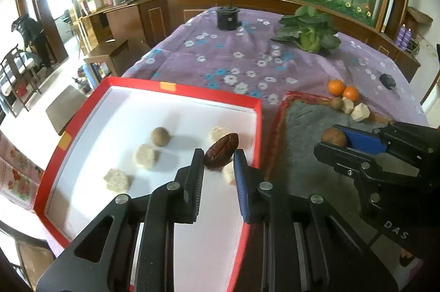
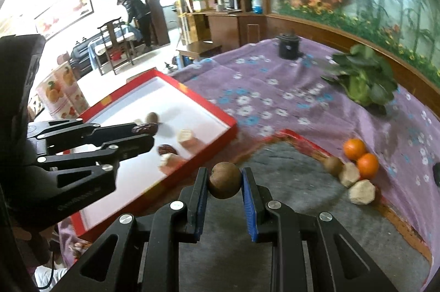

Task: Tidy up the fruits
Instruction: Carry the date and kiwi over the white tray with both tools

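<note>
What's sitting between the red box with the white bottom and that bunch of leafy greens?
Nothing: only the purple flowered tablecloth lies between the red box and the leafy greens. Both wrist views show that stretch bare.

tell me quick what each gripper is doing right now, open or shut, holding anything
Left gripper: shut on the dark red date, over the white tray.
Right gripper: shut on the round brown fruit, over the grey mat.

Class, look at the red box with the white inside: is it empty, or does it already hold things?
Not empty. The red box already holds a round brown fruit and pale chunks lying loose on its white floor.
</note>
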Available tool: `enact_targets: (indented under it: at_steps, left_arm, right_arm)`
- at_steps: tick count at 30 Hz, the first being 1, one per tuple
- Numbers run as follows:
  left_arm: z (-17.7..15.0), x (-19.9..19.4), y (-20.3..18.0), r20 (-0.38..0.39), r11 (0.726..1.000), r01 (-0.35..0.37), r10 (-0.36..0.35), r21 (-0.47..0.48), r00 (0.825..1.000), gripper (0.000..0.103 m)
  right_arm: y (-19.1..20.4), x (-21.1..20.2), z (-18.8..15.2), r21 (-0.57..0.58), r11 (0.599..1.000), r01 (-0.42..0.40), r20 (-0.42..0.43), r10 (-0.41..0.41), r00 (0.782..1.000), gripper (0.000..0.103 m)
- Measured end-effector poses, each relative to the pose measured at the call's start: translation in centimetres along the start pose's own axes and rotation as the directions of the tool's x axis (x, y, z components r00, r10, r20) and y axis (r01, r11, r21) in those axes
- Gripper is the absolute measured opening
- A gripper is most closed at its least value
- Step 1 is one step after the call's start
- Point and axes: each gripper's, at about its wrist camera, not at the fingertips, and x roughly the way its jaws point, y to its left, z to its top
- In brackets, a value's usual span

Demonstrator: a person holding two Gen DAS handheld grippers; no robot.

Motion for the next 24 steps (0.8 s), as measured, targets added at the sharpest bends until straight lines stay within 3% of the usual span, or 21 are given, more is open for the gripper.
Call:
enact_targets:
  at_steps: [13,24]
  left_arm:
    - [-1.9,0.0,4.3,-0.026,0.997,-0.044,0.043,-0.064,0.999,0.020]
    - [-2.8,0.7,6.4,-0.049,0.993,-0.061,0.056,-0.103,0.997,0.020]
  right_arm:
    - [4.9,2.6,1.3,-0.088,0.994,-0.061,-0.037,0.058,0.998,0.023]
    - [6.7,3.9,1.4,-0.114,0.990,-0.089,-0.067,0.082,0.994,0.023]
